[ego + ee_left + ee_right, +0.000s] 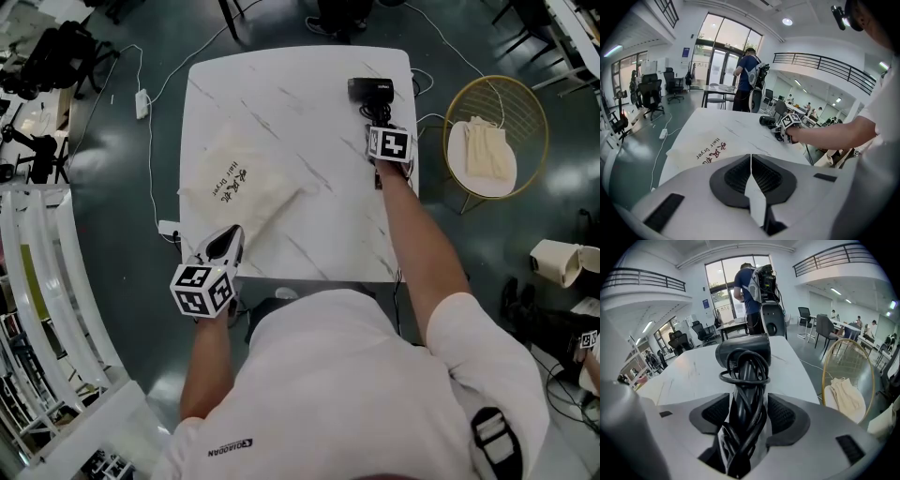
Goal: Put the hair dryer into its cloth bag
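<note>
Head view: a white, marble-patterned square table (pixel 328 220) carries a cream cloth bag with dark printed lettering (pixel 239 183), lying flat on its left half, and a black hair dryer with its cord wound round the handle (pixel 372 91), lying near the far right corner, well apart from the bag. The left gripper (pixel 225 246) sits at the bag's near corner by the table's front edge; the right gripper (pixel 377 122) points at the dryer's handle.

Left gripper view: the left gripper (pixel 751 161) has its jaws pressed together, with a pale sliver of the bag's fabric pinched between them; the rest of the bag (pixel 708 150) spreads out beyond.

Right gripper view: the right gripper (pixel 747 404) has its jaws spread wide. The hair dryer (pixel 743 352) rests on the table with its cord-wrapped handle between the pads, not clamped.

Background: a round gold wire chair (pixel 539 131) stands to the right of the table.
</note>
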A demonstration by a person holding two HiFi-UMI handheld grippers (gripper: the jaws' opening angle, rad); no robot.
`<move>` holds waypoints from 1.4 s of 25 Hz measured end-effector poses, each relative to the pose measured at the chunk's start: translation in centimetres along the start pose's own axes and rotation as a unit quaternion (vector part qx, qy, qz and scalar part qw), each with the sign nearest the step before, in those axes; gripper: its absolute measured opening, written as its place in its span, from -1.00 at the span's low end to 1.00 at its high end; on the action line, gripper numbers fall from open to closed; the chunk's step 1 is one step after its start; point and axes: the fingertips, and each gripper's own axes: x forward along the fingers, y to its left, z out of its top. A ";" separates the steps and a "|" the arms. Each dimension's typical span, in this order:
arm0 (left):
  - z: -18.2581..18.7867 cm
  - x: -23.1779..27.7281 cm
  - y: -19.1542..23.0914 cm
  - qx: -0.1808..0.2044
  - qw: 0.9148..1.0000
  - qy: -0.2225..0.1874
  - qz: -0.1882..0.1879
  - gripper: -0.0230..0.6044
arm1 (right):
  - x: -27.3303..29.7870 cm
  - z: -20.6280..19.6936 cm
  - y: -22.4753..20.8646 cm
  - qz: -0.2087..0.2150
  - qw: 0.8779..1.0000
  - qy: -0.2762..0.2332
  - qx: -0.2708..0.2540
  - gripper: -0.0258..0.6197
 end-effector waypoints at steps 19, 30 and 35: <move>0.0 -3.5 0.1 0.005 0.999 -0.034 0.007 -0.82 | -1.6 -0.5 0.5 0.046 0.999 0.013 0.011 -0.28; -0.3 -3.6 1.5 0.043 0.998 -0.018 -0.048 -0.82 | -9.5 -2.2 4.1 0.096 0.991 -0.039 0.090 -0.28; 0.2 -4.4 2.0 0.063 0.995 -0.018 -0.077 -0.82 | -14.0 -2.6 6.2 0.106 0.986 -0.069 0.106 -0.28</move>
